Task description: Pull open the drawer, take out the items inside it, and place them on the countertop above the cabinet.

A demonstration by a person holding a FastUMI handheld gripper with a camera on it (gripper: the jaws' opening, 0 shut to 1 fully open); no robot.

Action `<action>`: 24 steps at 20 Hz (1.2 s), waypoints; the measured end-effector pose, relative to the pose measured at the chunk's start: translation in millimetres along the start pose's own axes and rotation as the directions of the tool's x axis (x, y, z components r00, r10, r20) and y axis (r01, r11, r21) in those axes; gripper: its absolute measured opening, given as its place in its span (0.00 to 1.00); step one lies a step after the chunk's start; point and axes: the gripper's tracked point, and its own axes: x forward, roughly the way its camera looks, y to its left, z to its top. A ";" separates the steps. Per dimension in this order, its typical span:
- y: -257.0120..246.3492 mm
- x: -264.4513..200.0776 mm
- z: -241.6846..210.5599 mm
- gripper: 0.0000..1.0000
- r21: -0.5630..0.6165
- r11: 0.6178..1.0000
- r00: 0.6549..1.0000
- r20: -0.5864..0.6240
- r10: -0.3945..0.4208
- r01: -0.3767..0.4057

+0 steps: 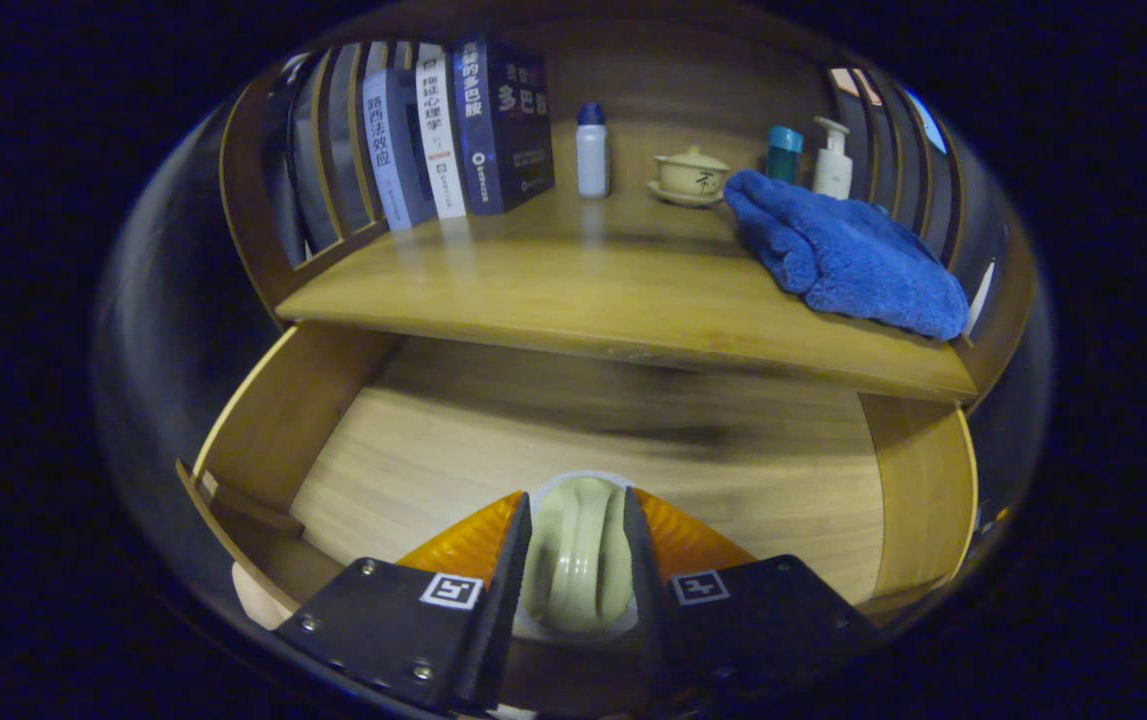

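A pale green ribbed cup (578, 555) sits clamped between the gripper (578, 570) fingers, both pressing its sides, above the open drawer (573, 460); the drawer's wooden floor lies bare beyond it; on the countertop (573, 290) above lie a blue towel (848, 255), books (458, 130), a white bottle (592, 150), a lidded teacup (693, 175) and a pump bottle (833, 160).

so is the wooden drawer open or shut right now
Open. The wooden drawer is pulled out below the wooden countertop, its floor and side walls exposed. The gripper is shut on a pale green rounded object over it.
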 end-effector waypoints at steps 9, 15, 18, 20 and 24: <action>1.3 11.7 -13.1 0.54 -0.056 0.998 0.996 -0.080 -0.025 0.021; -7.5 12.6 -9.4 0.19 -0.084 0.994 0.996 -0.045 -0.076 0.072; -3.8 6.8 -4.1 0.19 -0.090 0.994 0.998 -0.012 -0.057 0.056; -3.3 -2.6 7.8 0.19 -0.072 0.996 0.998 0.031 -0.051 0.053; -0.3 -28.9 33.0 0.19 -0.046 0.998 0.993 0.117 -0.034 0.040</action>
